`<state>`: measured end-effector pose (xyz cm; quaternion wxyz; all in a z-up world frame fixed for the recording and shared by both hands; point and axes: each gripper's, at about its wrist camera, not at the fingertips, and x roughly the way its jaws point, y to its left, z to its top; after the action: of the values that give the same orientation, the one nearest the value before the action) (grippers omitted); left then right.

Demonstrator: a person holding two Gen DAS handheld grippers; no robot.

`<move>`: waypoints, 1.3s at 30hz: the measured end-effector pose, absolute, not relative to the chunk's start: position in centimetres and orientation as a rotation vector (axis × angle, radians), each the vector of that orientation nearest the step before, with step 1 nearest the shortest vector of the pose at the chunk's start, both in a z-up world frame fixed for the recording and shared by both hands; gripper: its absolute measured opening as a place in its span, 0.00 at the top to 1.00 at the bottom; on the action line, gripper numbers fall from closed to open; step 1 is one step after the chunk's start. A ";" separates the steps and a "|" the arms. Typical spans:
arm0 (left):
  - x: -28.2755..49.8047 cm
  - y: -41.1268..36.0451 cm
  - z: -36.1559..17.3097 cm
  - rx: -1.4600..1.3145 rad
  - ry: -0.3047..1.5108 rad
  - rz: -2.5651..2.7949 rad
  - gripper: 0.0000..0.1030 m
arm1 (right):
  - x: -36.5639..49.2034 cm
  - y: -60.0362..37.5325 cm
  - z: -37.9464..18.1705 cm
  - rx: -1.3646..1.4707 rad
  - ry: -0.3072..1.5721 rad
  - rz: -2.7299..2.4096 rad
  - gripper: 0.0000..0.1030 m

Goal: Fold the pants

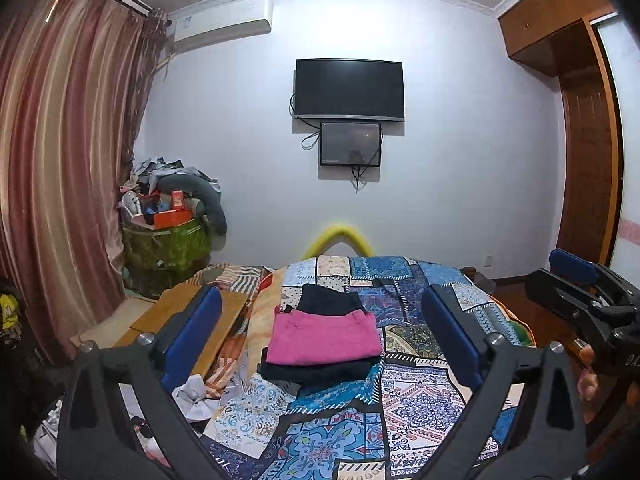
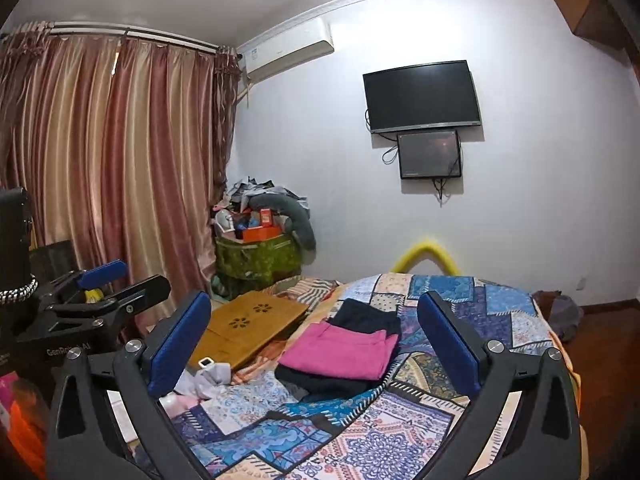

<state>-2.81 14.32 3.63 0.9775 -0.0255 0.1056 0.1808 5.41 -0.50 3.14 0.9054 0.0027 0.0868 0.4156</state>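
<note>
Our left gripper (image 1: pixel 322 328) and right gripper (image 2: pixel 314 336) hover wide and empty above the bed's (image 1: pixel 420 400) near edge. Mid-bed, pink pants (image 1: pixel 324 338) lie folded on dark ones; folding looks finished, so next we would fetch another pair.

Patchwork-quilted bed (image 1: pixel 416 400) — folded pink pants (image 1: pixel 324 338) atop dark garments (image 1: pixel 320 370)

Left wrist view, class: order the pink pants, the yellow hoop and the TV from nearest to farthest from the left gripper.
1. Pink pants: folded on the quilt, just ahead of the left gripper.
2. Yellow hoop: past the bed's far end.
3. TV: on the far wall.
</note>
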 end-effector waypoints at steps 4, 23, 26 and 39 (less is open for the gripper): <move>-2.8 14.4 3.3 -0.056 0.216 0.364 0.01 | 5.2 -0.6 2.8 0.009 0.185 0.853 0.00; -2.2 14.9 2.8 -0.083 0.231 0.362 0.00 | 4.8 -1.6 2.1 0.029 0.212 0.833 0.00; -2.2 14.6 2.6 -0.075 0.233 0.363 0.00 | 4.7 -1.8 2.2 0.029 0.212 0.832 0.00; -2.3 13.9 2.6 -0.046 0.232 0.345 0.00 | 4.5 -2.0 2.5 0.036 0.212 0.830 0.00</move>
<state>-2.31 13.88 2.61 0.9782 -0.0227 0.1154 0.1711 4.50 -1.99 2.50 0.9094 0.0174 0.1028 0.4026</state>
